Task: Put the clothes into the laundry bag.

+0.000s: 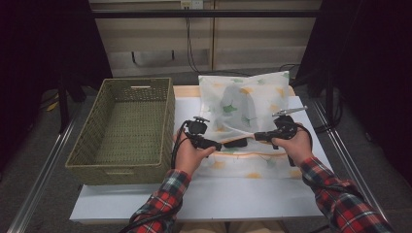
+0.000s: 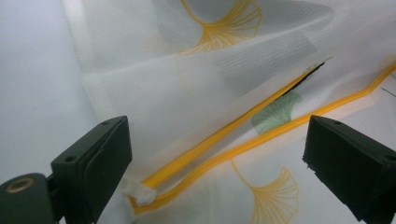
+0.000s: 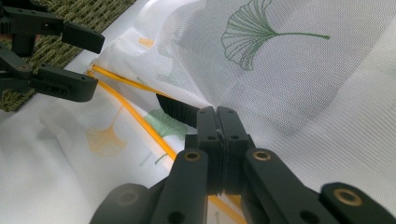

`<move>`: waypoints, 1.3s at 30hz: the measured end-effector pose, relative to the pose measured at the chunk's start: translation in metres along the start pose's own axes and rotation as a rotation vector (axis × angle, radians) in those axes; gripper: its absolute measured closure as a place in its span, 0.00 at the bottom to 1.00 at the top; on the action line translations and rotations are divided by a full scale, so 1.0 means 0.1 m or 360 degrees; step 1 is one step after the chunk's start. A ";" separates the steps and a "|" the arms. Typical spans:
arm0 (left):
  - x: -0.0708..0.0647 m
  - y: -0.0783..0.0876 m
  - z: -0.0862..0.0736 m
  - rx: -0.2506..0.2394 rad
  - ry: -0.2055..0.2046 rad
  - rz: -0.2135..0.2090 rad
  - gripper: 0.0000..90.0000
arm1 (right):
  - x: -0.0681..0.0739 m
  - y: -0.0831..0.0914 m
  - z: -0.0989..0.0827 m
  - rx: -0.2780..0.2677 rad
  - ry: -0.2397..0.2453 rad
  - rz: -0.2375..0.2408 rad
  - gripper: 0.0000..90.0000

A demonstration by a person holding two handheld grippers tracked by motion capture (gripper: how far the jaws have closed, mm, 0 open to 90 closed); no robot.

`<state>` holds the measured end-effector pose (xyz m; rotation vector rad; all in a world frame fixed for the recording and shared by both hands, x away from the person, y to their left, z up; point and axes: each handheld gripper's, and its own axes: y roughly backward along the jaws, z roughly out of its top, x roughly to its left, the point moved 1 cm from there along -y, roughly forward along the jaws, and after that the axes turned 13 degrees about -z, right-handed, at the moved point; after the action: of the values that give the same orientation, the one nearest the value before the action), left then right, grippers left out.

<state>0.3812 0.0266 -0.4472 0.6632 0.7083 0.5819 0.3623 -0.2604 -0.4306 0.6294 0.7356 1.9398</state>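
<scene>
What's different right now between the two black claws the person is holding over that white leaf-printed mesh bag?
The left claw stands wide open, with the yellow zipper of the white mesh bag with ginkgo leaf print lying loose between its jaws; the right claw is clamped shut on the bag's fabric. The left claw grips nothing, while the right one lifts the mesh up into a fold. Both are black, hand-held, and sit at the bag's zipper edge.

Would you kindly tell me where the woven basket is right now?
In the high view, the woven basket stands at the table's left side, just left of the mesh bag and the left gripper.
</scene>
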 end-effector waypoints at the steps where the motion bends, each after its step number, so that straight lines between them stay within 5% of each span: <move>1: 0.02 0.01 -0.01 0.0010 -0.0003 0.0006 0.08 | 0.00 0.00 0.00 -0.0001 -0.0004 -0.0002 1.00; 39: 0.12 0.10 -0.23 0.0033 0.0078 -0.0054 0.14 | -0.14 0.09 -0.10 -0.0034 -0.0051 -0.0008 1.00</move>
<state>0.3687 0.0491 -0.4579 0.6567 0.7711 0.5618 0.3565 -0.2791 -0.4331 0.6430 0.6949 1.9262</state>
